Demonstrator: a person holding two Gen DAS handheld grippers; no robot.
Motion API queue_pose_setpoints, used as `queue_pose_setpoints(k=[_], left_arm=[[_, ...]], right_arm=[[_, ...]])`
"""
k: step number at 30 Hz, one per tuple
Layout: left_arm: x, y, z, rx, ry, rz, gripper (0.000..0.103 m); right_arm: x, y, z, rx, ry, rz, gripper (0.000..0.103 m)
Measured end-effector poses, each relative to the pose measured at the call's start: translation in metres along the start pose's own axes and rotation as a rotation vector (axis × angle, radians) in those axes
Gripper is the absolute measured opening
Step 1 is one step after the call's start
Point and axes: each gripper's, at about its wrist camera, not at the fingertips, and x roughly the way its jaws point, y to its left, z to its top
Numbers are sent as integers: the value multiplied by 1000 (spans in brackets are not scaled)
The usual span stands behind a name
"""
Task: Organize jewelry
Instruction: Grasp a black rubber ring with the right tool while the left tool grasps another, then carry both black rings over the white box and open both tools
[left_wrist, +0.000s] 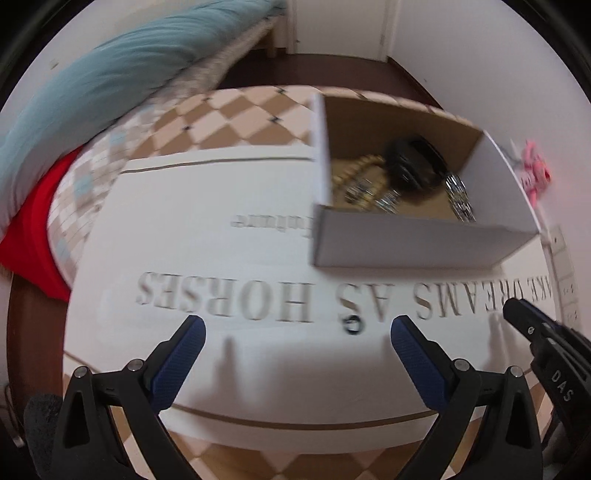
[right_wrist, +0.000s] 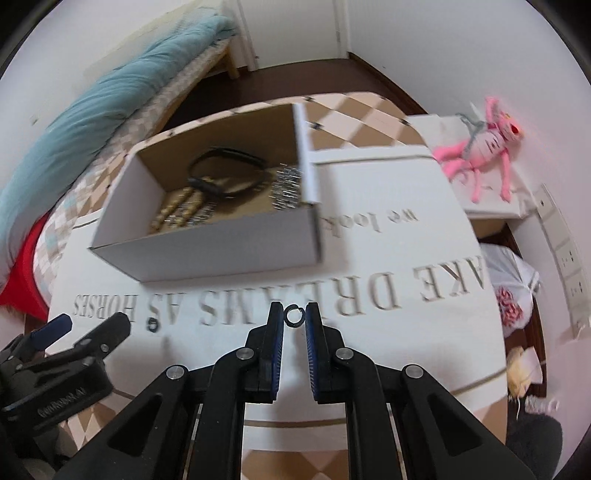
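Note:
An open white cardboard box (left_wrist: 417, 243) (right_wrist: 207, 254) stands on a white lettered mat. Inside lie a black bracelet (left_wrist: 413, 162) (right_wrist: 229, 173), a gold bead bracelet (left_wrist: 354, 177) (right_wrist: 177, 206) and silver chain pieces (left_wrist: 458, 195) (right_wrist: 286, 192). My right gripper (right_wrist: 294, 317) is shut on a small dark ring (right_wrist: 294, 316), held just above the mat in front of the box. A second small dark ring (left_wrist: 353, 325) (right_wrist: 152, 325) lies on the mat. My left gripper (left_wrist: 297, 332) is open and empty, with that ring between its fingertips, nearer the right one.
The mat (left_wrist: 221, 258) covers a checkered table (left_wrist: 236, 118). A bed with a teal duvet (left_wrist: 92, 92) and a red cloth (left_wrist: 29, 236) lie to the left. A pink plush toy (right_wrist: 480, 147) sits on a white bag at the right. A plastic bag (right_wrist: 509, 288) lies beyond the table's right edge.

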Motion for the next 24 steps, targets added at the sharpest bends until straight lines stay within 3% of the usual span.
queue_pose_setpoints(k=[3,5,8,9,11,19,24], left_arm=[[8,-16,-3,41,17,3,81],[10,-24,-7,50,31,-9,56],[12,-27,-9,50,30,-27,33],[11,-29,-9,56,24,-24,30],[10,-34,-9,67,20,-31,10],[12,-28,-4,74,14,-48,10],[-18,-28,3,70,-27,-101,10]], right_arm=[[-1,-14,-3,27,5,-12,12],[-4,-20,-4,39,1,-17,12],[-7,-28,-8,53,-1,-17,12],[-7,-29,-9,56,2,-16,12],[-6,-30,-11,55,4,-17,12],[-10,-36,-9,63,-7,-18,12],[-25,-30,-3,57,-36,10,12]])
